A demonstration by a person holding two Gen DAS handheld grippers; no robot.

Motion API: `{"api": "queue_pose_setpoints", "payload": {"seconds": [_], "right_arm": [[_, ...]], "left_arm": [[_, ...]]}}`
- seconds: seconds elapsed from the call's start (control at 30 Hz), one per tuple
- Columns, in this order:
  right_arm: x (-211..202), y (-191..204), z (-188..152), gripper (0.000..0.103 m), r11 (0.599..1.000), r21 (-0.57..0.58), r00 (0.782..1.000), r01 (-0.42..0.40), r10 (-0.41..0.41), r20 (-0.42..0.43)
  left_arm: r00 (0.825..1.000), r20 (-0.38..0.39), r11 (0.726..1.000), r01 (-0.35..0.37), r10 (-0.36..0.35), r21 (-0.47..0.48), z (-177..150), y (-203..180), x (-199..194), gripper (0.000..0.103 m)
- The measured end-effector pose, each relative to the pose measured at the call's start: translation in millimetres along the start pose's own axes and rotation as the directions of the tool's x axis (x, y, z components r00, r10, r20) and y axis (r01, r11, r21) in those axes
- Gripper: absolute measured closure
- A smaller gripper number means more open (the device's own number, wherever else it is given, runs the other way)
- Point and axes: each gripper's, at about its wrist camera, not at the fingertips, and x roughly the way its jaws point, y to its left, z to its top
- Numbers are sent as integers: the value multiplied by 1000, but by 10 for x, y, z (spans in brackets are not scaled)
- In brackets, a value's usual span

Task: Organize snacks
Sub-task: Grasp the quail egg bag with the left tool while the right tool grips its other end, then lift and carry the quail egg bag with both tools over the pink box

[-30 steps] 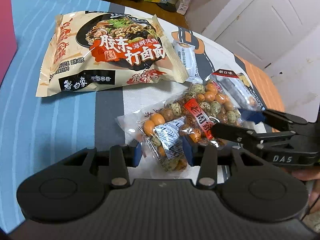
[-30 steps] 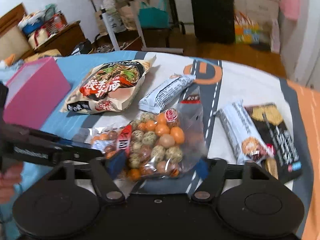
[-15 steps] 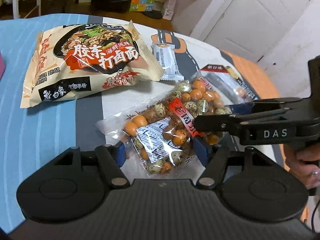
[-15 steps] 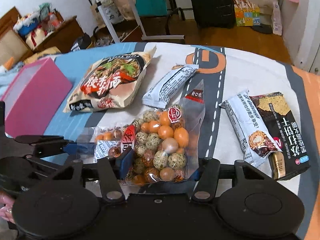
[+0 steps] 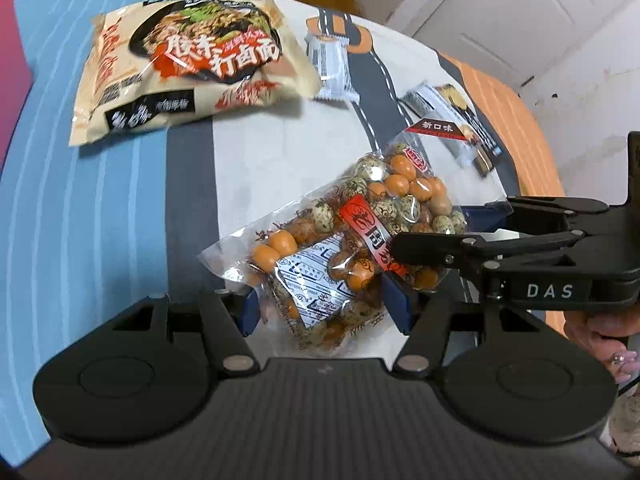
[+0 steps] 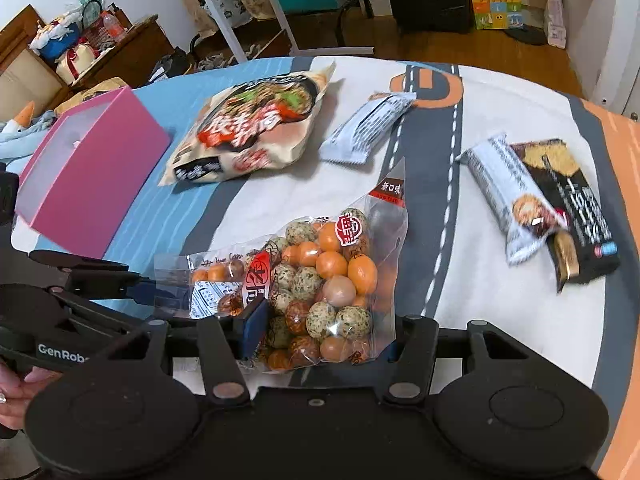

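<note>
Both claws (left [image 5: 326,306], right [image 6: 322,334]) grip the nut bag [image 6: 320,280].

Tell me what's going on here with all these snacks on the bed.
A person holds a gripper in each hand, and both the left gripper and the right gripper clamp the same clear bag of coated nuts. The noodle packet, wrapped bars and pink box lie untouched on the striped cover.
</note>
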Motion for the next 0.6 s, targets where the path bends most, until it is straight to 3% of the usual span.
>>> {"api": "queue_pose_setpoints", "payload": {"seconds": [0.27,0.6], "right_arm": [[-258,232,-171,43,999,29,999,-27,26,18],[-511,666,-263,43,998,-4,998,-64,64,21]], "left_arm": [[999,-27,999,-32,33,37,-154,-115,-359,43],[998,11,998,-64,64,-1,-459,-82,-916,43]]}}
